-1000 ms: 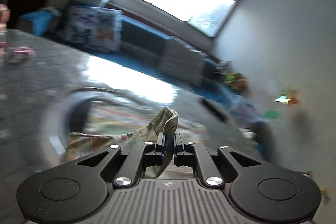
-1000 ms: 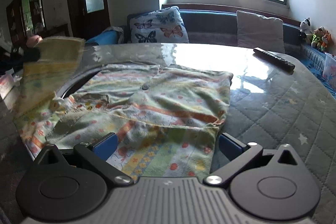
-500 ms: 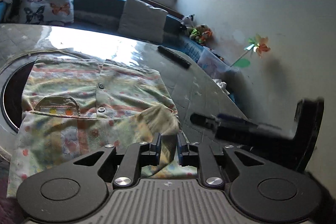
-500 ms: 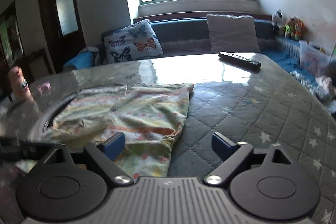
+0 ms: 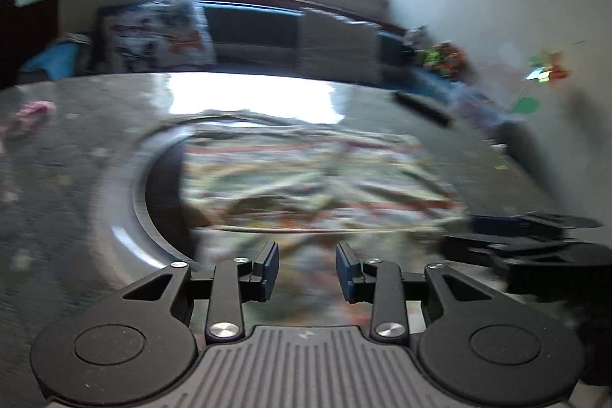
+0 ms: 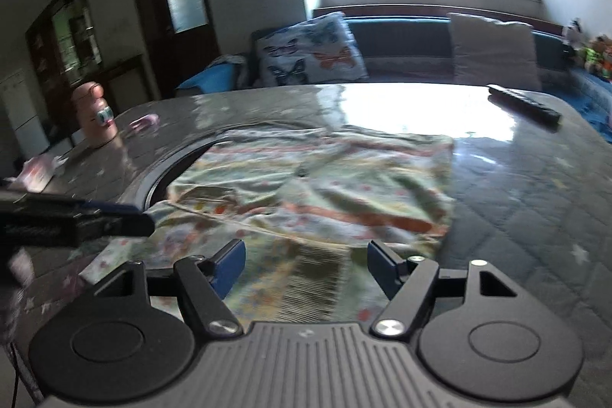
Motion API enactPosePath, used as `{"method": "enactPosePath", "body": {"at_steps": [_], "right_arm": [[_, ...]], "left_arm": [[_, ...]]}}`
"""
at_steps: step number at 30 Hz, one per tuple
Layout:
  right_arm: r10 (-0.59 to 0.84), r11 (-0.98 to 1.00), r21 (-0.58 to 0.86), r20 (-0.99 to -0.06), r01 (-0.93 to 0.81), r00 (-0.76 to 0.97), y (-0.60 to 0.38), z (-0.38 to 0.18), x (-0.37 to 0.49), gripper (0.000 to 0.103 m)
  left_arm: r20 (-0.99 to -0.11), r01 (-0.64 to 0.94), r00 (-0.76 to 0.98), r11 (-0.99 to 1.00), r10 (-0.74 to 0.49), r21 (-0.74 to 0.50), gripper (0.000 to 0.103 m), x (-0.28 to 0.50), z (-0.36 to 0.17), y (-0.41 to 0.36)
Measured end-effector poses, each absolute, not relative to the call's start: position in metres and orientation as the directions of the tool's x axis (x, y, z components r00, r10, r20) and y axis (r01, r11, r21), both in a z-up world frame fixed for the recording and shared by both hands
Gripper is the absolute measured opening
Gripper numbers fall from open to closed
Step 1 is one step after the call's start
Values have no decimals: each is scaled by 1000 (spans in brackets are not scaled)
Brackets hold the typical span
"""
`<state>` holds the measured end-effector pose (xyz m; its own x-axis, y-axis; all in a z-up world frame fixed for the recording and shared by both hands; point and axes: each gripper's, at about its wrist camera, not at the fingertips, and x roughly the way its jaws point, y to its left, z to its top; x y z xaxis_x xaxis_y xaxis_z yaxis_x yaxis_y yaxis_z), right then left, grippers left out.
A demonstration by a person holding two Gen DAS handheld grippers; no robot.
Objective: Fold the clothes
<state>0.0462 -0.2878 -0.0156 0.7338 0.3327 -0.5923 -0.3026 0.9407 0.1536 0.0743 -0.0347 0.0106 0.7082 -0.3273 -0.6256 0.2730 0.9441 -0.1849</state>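
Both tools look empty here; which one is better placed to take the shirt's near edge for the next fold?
Probably the right tool: it is open, with the floral shirt and its near hem sharp between the fingers. The left tool is open too, but its view is motion-blurred, so it seems mid-swing.

Black linkages; blue fingers (image 6: 229, 262); silver screws

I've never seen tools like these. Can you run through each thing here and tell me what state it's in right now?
left gripper: open, holding nothing.
right gripper: open, holding nothing.
patterned shirt: lying on the table, partly folded, rumpled.
remote control: lying flat at the table's far right.
pink bottle: standing upright.
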Motion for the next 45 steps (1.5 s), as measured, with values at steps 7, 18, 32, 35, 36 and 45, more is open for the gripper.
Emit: {"method": "enactPosePath", "body": {"at_steps": [7, 18, 32, 35, 36, 45], "right_arm": [[378, 912, 127, -630, -391, 678, -261, -30, 62, 74], [347, 897, 26, -660, -442, 666, -255, -30, 44, 77], [278, 916, -31, -672, -401, 686, -273, -34, 8, 78], [259, 927, -31, -669, -374, 697, -282, -32, 3, 78], [251, 931, -32, -667, -364, 702, -285, -31, 1, 78], [235, 908, -107, -671, -406, 703, -287, -27, -15, 83]], "left_arm": [[-722, 163, 668, 982, -182, -97, 35, 101, -15, -16], [-704, 242, 696, 969, -142, 44, 37, 84, -21, -34], [-618, 405, 776, 851, -126, 334, 46, 22, -24, -58], [-595, 450, 790, 801, -150, 395, 53, 3, -27, -63], [-589, 466, 792, 783, -162, 412, 54, -3, -28, -66], [-531, 575, 799, 620, -282, 534, 55, -36, -45, -96]]}}
